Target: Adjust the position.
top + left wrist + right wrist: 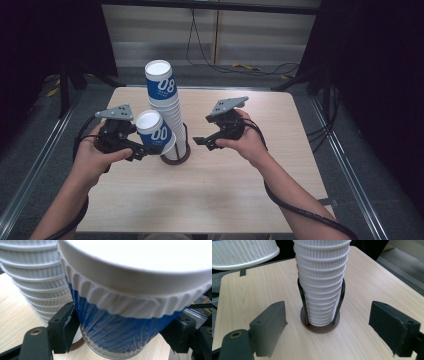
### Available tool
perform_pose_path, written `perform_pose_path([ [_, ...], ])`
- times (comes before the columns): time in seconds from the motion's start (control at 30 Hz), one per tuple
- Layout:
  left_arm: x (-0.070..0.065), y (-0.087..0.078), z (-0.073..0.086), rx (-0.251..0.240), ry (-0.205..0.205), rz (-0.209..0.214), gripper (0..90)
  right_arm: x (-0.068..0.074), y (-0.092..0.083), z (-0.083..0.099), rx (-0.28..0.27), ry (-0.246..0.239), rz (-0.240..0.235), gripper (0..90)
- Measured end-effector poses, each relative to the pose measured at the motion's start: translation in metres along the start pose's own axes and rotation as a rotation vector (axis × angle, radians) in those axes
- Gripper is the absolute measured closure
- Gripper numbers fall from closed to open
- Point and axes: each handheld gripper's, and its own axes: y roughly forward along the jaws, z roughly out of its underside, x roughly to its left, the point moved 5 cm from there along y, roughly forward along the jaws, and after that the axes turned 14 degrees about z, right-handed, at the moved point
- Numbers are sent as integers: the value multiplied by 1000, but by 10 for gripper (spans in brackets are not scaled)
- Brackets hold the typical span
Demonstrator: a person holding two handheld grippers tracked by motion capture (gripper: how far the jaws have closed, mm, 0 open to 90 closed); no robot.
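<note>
A tall stack of white ribbed paper cups stands in a dark wire holder at the middle of the table; its top cup is blue with white numerals. My left gripper is shut on a separate blue-and-white cup, held tilted against the stack's left side. In the left gripper view the cup sits between both black pads, with the stack just behind. My right gripper stands open to the right of the holder; in its own view the jaws are wide apart and frame the stack and holder base.
The light wooden table has bare room in front and to the right. Metal rails run along both sides on the floor. Cables lie on the floor behind the table. The held cup's rim shows at the upper left of the right gripper view.
</note>
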Motion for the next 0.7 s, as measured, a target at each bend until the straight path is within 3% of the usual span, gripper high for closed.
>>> perform_pose_path([
  [0.7, -7, 27, -2, 51, 17, 28, 231, -6, -12, 29, 22, -10, 7, 135],
])
